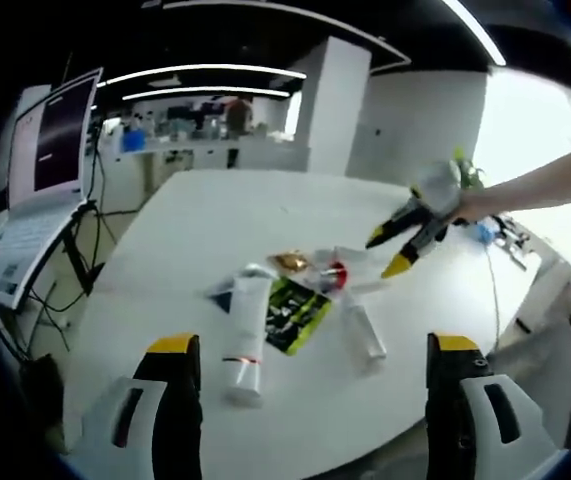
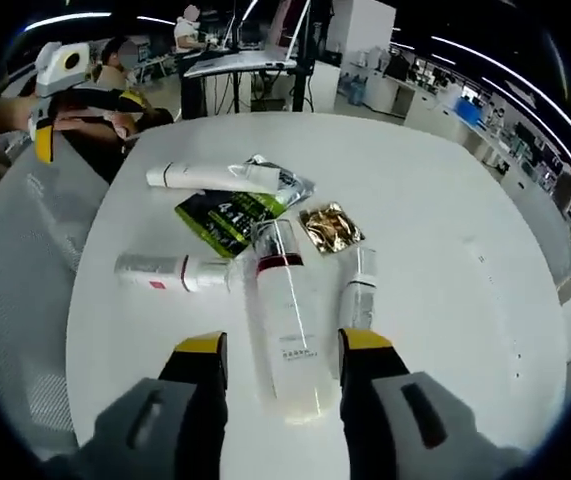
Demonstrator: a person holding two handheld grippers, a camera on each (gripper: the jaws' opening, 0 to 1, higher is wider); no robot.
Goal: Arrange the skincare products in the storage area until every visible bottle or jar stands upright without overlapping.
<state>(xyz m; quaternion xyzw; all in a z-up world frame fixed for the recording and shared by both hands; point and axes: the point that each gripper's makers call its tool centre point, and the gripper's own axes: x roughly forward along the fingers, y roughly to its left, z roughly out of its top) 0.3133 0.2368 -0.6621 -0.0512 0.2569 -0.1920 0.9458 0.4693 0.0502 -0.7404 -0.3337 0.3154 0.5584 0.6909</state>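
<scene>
Right tool: open, jaws either side of the big bottle, not clamped.
Bottle: lies flat on the worktop, long axis along the jaws, cap far.
Left tool: open, off the pile.
Nearer: right tool.

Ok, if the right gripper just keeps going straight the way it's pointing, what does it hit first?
Most likely the large white bottle lying on the table. It rests between the right gripper's open jaws, so they would straddle it rather than strike it, though depth is hard to judge.
</scene>
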